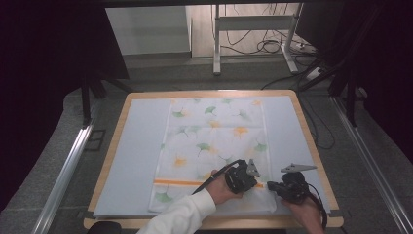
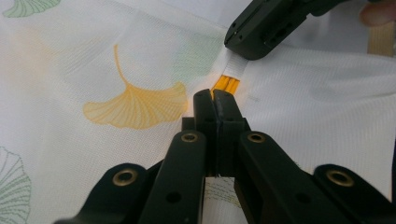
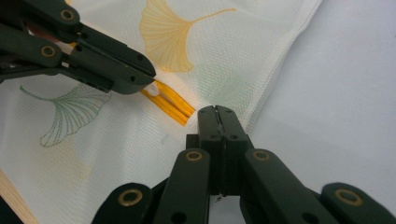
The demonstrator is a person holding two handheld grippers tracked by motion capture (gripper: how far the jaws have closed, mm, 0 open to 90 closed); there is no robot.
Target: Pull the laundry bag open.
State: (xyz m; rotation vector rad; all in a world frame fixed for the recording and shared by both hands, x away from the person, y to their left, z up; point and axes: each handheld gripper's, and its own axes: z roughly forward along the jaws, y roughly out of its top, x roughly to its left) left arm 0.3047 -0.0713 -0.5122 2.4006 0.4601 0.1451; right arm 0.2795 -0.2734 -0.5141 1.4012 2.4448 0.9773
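1. Thing in hand: a white woven cloth printed with green and yellow ginkgo leaves and an orange stripe [image 1: 214, 146]. It lies flat down the middle of the pale blue tabletop [image 1: 136, 156], its near hem at the lower edge of the high view.
2. Left gripper [image 1: 242, 178] sits low on the cloth near the orange stripe [image 2: 227, 84]. Jaws closed together, and in the left gripper view they look to pinch a fold of fabric.
3. Right gripper [image 1: 288, 187] is at the cloth's near right corner, jaws likewise closed. In the left gripper view its tips hold a small pinch of cloth at the stripe.
4. Risk, largest: the two pinches sit close together, so a lift would likely raise only the near right part, leaving the far end dragging or bunching.
5. Risk: a thin, shallow bite on slick weave may slip out under tension.
6. Risk: uneven pulling would skew the hem and make any fold crooked.
7. Hard to read: whether one layer or two is caught; jaw tips hide the contact.
8. Cut off: the near tabletop edge, behind the white sleeve [image 1: 182, 217].
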